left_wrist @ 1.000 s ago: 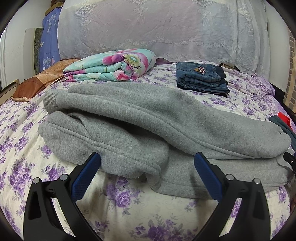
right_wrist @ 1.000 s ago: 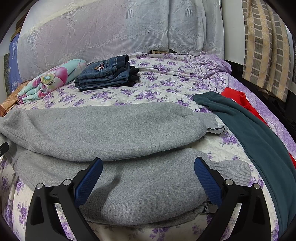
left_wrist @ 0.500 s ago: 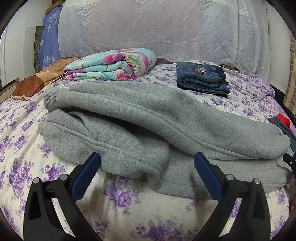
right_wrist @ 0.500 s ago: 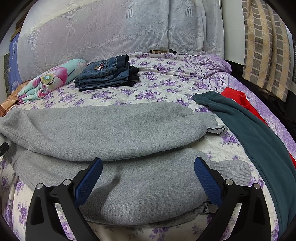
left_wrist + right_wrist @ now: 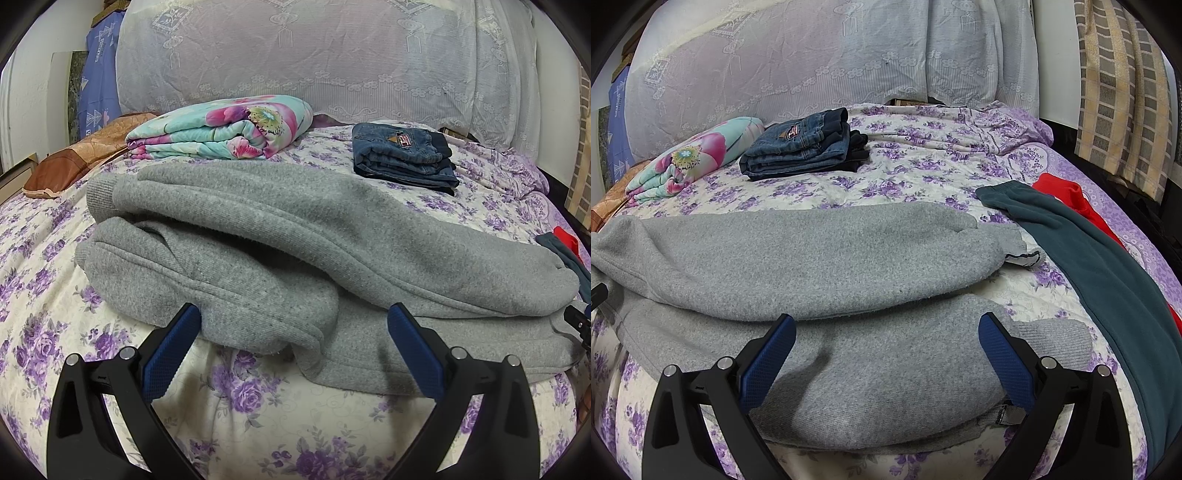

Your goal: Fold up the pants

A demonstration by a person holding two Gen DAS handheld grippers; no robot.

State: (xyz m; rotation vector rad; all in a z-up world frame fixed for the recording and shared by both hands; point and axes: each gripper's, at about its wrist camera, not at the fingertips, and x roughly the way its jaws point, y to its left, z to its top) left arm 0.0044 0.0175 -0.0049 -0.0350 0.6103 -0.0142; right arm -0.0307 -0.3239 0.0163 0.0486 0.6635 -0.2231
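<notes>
Your bed (image 5: 258, 417) carries the grey pants (image 5: 295, 251), which lie across its near edge with one leg folded over the other. Folded jeans (image 5: 402, 158) sit well behind them. Your left tool (image 5: 293, 343) and right tool (image 5: 886, 350) both hover spread wide, holding nothing.

1. We see a bed (image 5: 923, 177) with a purple-flowered cover.
2. On it lie grey pants (image 5: 295, 240), folded jeans (image 5: 798, 147), a floral quilt (image 5: 221, 127), a teal garment (image 5: 1108, 266), and a red garment (image 5: 1067, 192).
</notes>
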